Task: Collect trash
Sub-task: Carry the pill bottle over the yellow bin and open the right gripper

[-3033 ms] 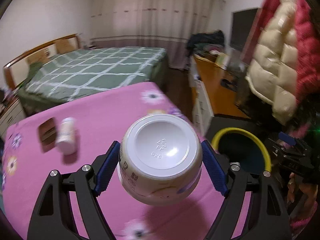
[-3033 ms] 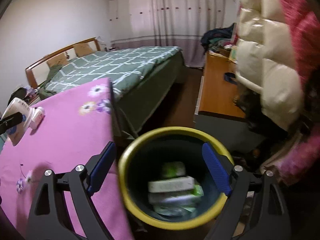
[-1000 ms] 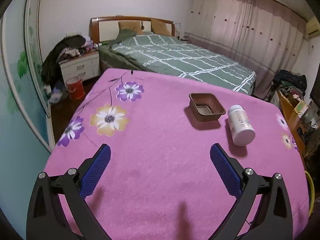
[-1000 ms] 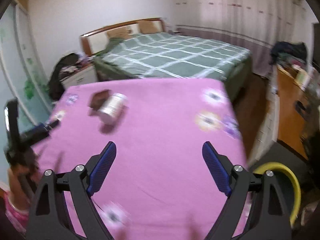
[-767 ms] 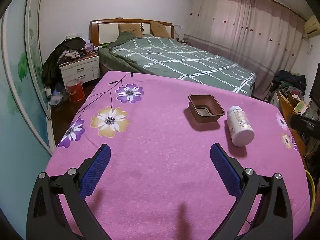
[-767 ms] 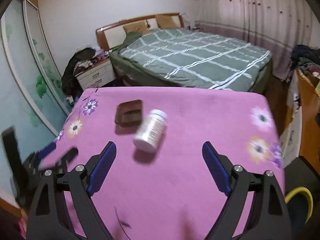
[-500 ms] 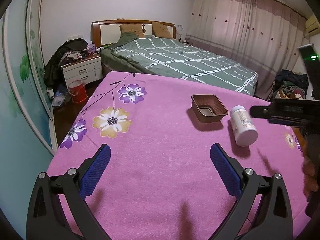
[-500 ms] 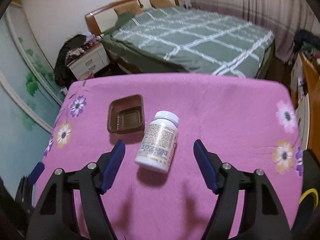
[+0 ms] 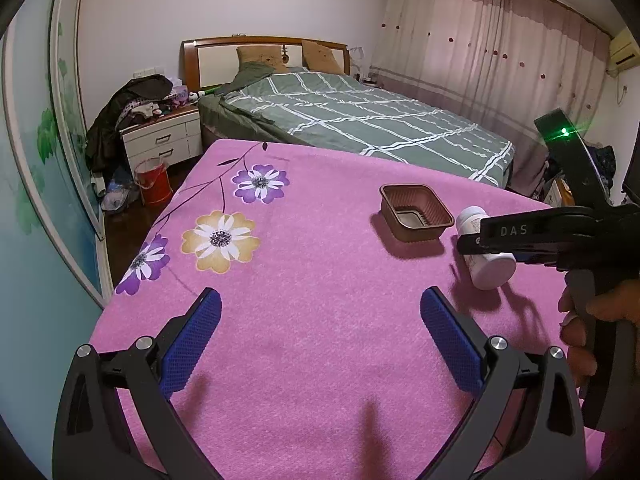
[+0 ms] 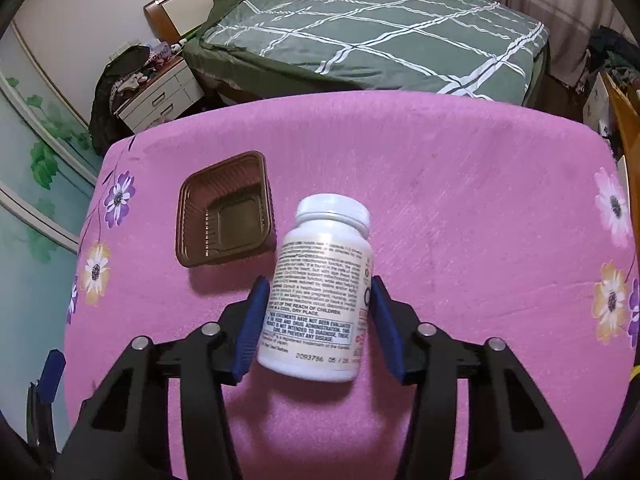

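A white pill bottle [image 10: 320, 280] lies on its side on the pink flowered tablecloth [image 10: 460, 200], cap pointing away. My right gripper [image 10: 320, 304] is closing on it, and both blue pads touch the bottle's sides. In the left wrist view the right gripper [image 9: 476, 240] reaches in from the right over the bottle [image 9: 490, 270], held by a person's hand [image 9: 600, 312]. A brown plastic tray [image 10: 224, 220] sits empty just left of the bottle; it also shows as the brown tray [image 9: 416, 210]. My left gripper [image 9: 320, 300] hangs open over bare cloth.
A green checked bed [image 9: 360, 120] stands beyond the table's far edge. A white nightstand [image 9: 160, 140] piled with clothes and a red bucket [image 9: 154, 186] are at the left. A sliver of yellow bin rim [image 10: 634, 372] shows at the table's right.
The right gripper swung from the yellow bin over the table, came down on the white bottle and narrowed its jaws around it. The left gripper, earlier holding a white cup, has stayed still and open.
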